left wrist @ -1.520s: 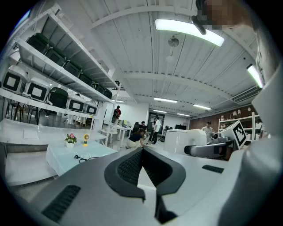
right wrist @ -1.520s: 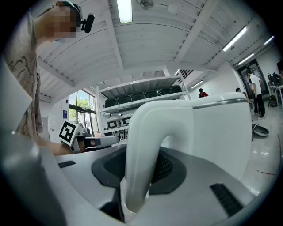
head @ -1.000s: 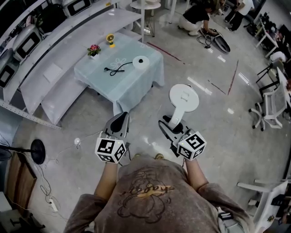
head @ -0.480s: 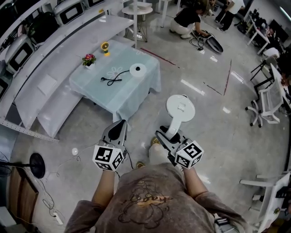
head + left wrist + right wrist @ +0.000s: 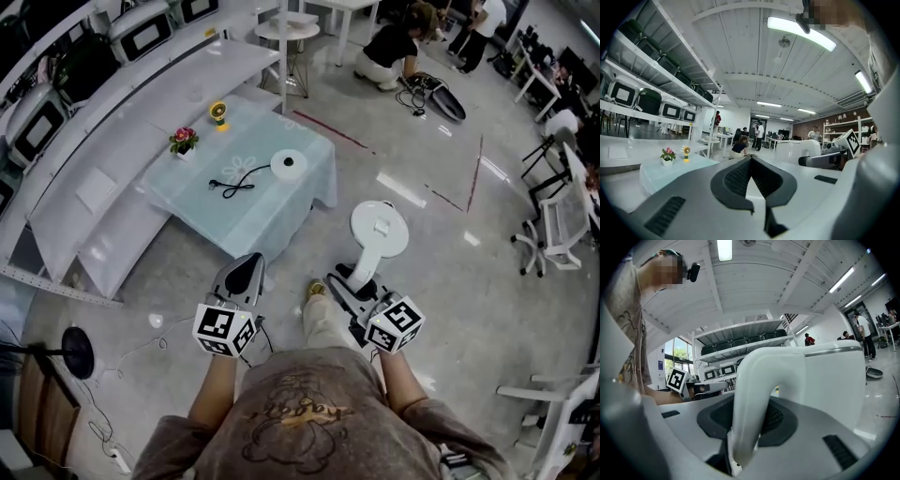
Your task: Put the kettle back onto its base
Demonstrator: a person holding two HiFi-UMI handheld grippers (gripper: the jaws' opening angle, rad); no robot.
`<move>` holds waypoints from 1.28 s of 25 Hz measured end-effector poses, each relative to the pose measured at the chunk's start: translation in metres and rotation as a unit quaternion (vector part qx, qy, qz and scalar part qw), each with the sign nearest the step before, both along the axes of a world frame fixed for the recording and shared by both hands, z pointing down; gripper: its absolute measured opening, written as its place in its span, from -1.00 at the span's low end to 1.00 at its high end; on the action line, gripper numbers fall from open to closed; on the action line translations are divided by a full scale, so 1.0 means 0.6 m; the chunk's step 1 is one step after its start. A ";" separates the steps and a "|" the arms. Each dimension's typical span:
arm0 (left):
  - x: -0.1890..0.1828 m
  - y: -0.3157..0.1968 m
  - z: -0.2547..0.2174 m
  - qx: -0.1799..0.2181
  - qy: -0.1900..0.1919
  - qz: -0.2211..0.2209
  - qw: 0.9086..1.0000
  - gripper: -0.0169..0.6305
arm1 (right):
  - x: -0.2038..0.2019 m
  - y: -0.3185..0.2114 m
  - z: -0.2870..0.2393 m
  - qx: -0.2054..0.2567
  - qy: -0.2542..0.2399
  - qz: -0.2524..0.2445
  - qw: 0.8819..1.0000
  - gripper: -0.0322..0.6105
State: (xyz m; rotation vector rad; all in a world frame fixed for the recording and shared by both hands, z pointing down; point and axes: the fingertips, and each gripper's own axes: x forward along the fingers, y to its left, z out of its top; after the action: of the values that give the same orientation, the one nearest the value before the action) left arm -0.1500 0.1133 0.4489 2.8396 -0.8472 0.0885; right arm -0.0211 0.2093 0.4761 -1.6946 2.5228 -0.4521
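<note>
Now, kettle (image 5: pixel 380 228): one, upright, handle toward you.
Right gripper (image 5: pixel 354 277): your fingers clamp its handle.
Left gripper (image 5: pixel 246 269): fingers together, empty.
Base (image 5: pixel 290 165): one, on the desk (image 5: pixel 258 217).

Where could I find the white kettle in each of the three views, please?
Head view: kettle right of centre, above the floor, its handle in the right gripper.
Left gripper view: kettle mid-right, past the jaws.
Right gripper view: kettle fills the centre, its handle between the jaws.
Shared landmark: the wall shelving.
</note>
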 end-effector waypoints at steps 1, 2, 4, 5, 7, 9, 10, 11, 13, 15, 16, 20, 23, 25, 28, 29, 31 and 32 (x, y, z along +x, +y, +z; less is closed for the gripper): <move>0.006 -0.015 0.000 0.001 -0.001 -0.002 1.000 -0.88 | 0.007 -0.015 0.000 0.002 0.000 -0.002 1.000 -0.53; 0.012 -0.031 -0.001 0.002 -0.001 -0.004 1.000 -0.88 | 0.014 -0.030 0.000 0.002 0.000 -0.005 1.000 -0.53; 0.025 -0.063 -0.005 0.002 -0.001 -0.010 1.000 -0.88 | 0.030 -0.062 -0.002 0.002 0.000 -0.011 1.000 -0.53; 0.032 -0.079 -0.008 0.002 -0.002 -0.013 1.000 -0.88 | 0.039 -0.078 -0.004 0.001 0.000 -0.014 1.000 -0.53; 0.050 -0.111 -0.016 0.002 -0.003 -0.019 1.000 -0.88 | 0.059 -0.111 -0.013 0.001 0.001 -0.019 1.000 -0.53; 0.069 -0.143 -0.024 0.002 -0.005 -0.024 1.000 -0.88 | 0.080 -0.146 -0.022 -0.001 0.001 -0.025 1.000 -0.53; 0.079 -0.160 -0.028 0.002 -0.005 -0.027 1.000 -0.88 | 0.090 -0.164 -0.026 -0.001 0.001 -0.029 1.000 -0.53; 0.090 -0.176 -0.030 0.002 -0.006 -0.031 1.000 -0.88 | 0.100 -0.181 -0.029 -0.001 0.001 -0.034 0.999 -0.53; 0.112 -0.207 -0.034 0.001 -0.006 -0.038 0.999 -0.88 | 0.122 -0.213 -0.034 -0.001 0.000 -0.044 0.999 -0.53; 0.136 -0.236 -0.039 0.001 -0.005 -0.045 0.999 -0.88 | 0.144 -0.244 -0.038 -0.002 0.001 -0.054 0.999 -0.53; 0.148 -0.249 -0.041 0.001 -0.005 -0.048 0.999 -0.88 | 0.155 -0.259 -0.039 -0.002 0.002 -0.060 0.998 -0.53; 0.189 -0.300 -0.044 0.002 -0.008 -0.065 0.998 -0.88 | 0.198 -0.315 -0.042 -0.003 0.003 -0.078 0.997 -0.53; 0.209 -0.337 -0.040 0.002 -0.011 -0.079 0.997 -0.88 | 0.221 -0.353 -0.038 -0.002 0.002 -0.095 0.995 -0.53; 0.220 -0.355 -0.038 0.003 -0.012 -0.088 0.996 -0.88 | 0.232 -0.374 -0.034 -0.002 0.004 -0.107 0.994 -0.53; 0.233 -0.377 -0.036 0.007 -0.016 -0.095 0.995 -0.88 | 0.246 -0.402 -0.029 -0.003 0.007 -0.121 0.993 -0.53; 0.235 -0.384 -0.036 0.008 -0.017 -0.096 0.995 -0.88 | 0.249 -0.411 -0.027 -0.003 0.007 -0.123 0.992 -0.53; 0.237 -0.395 -0.036 0.008 -0.019 -0.098 0.995 -0.88 | 0.252 -0.426 -0.025 -0.005 0.005 -0.126 0.992 -0.53; 0.236 -0.401 -0.035 0.008 -0.022 -0.098 0.995 -0.88 | 0.251 -0.434 -0.023 -0.006 0.005 -0.127 0.992 -0.53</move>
State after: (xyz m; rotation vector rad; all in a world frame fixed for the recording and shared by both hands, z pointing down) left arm -0.0083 -0.1274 0.4277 2.7602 -1.1364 0.1172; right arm 0.1296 -0.0510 0.4620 -1.3849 2.7598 -0.4755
